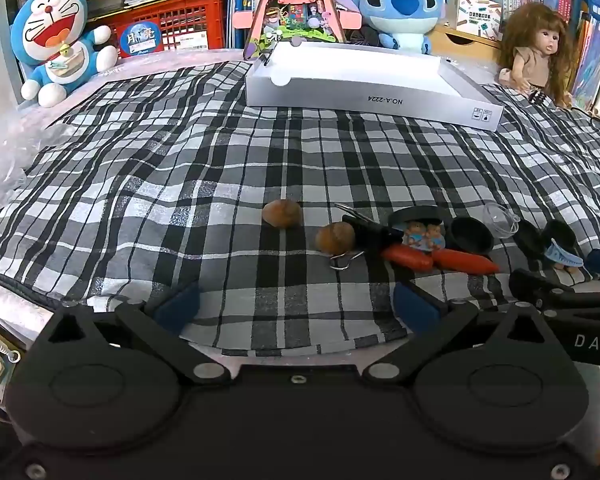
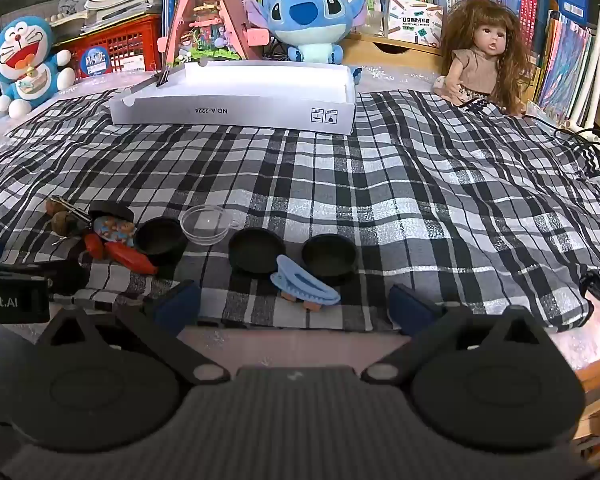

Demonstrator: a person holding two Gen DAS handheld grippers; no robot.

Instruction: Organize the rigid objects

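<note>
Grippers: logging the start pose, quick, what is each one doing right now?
Left gripper: open, holding nothing.
Right gripper: open, holding nothing; blue hair clip lies ahead.

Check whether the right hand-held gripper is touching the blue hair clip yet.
Apart. The right wrist view shows the blue hair clip lying on the checked cloth between and ahead of the right hand-held gripper's open fingers, cloth visible on both sides.

Left gripper [image 1: 296, 306] at 6 o'clock, jaws wide, nothing between them, over the checked cloth [image 1: 180, 184]. Two walnuts [image 1: 282, 213] near centre, apart from each other. Toward 3 o'clock: orange carrots [image 1: 440, 260], black lids [image 1: 471, 235], clear dish [image 1: 500, 219], blue hair clip [image 1: 562, 256]. White box [image 1: 364, 88] at 12 o'clock, open side up. Right gripper [image 1: 580, 300] enters at 3 o'clock.
</note>
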